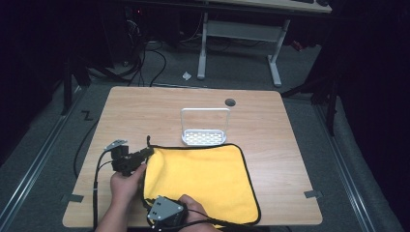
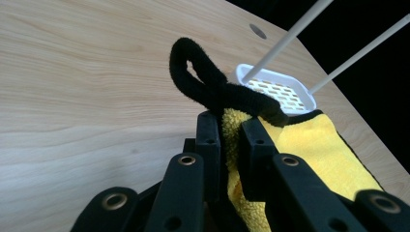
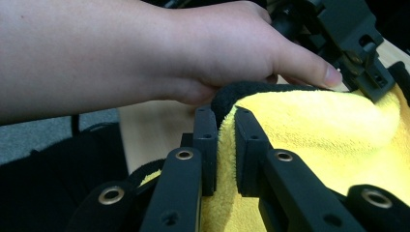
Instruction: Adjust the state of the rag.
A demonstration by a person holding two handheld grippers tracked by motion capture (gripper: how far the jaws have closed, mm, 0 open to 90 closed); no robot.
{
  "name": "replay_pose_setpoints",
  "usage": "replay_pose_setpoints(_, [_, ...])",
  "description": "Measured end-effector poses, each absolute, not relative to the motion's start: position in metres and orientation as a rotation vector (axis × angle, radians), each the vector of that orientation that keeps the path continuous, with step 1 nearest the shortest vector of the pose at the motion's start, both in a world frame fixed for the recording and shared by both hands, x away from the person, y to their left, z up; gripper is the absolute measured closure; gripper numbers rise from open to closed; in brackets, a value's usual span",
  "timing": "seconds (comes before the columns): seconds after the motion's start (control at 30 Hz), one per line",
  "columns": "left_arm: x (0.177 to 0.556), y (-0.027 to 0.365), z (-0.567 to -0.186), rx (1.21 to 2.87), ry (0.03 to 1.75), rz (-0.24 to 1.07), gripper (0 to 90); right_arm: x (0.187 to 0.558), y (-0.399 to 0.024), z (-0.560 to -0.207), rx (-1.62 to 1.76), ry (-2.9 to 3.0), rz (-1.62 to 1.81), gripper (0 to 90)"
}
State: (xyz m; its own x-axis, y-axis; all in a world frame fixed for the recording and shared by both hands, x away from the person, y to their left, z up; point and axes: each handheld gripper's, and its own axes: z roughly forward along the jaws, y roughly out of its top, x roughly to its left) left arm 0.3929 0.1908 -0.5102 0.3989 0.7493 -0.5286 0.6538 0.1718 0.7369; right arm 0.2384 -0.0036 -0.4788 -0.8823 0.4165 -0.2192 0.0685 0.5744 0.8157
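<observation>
You've got a yellow towel [image 1: 203,181] with black trim, spread mostly flat on the table's near half, left edge lifted and bunched, black hanging loop [image 2: 193,67] sticking up at its corner.

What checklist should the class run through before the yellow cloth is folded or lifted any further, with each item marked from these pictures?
1. Left tool clamped on the yellow cloth at its corner by the black loop: ok.
2. Right tool clamped on the cloth's near edge: ok.
3. Both grips on the same left side of the cloth: ok.
4. White rack clear of the cloth: cannot tell; the far hem lies right at its base.
5. Rest of the cloth lying flat on the table: ok.
6. Cloth fully on the table at the near edge: cannot tell.
</observation>
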Motion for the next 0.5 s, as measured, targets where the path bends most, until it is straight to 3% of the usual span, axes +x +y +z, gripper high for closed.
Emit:
replay_pose_setpoints(0.23, [0.385, 0.216, -0.497, 1.504, 1.328, 0.155, 80.1, 0.237, 0.017, -0.471, 0.335, 2.410, 1.265, 82.2])
replay_pose_setpoints(0.5, [0.393, 0.198, -0.492, 1.520, 1.351, 0.177, 79.7, 0.242, 0.000, -0.467, 0.372, 2.395, 1.258, 82.1])
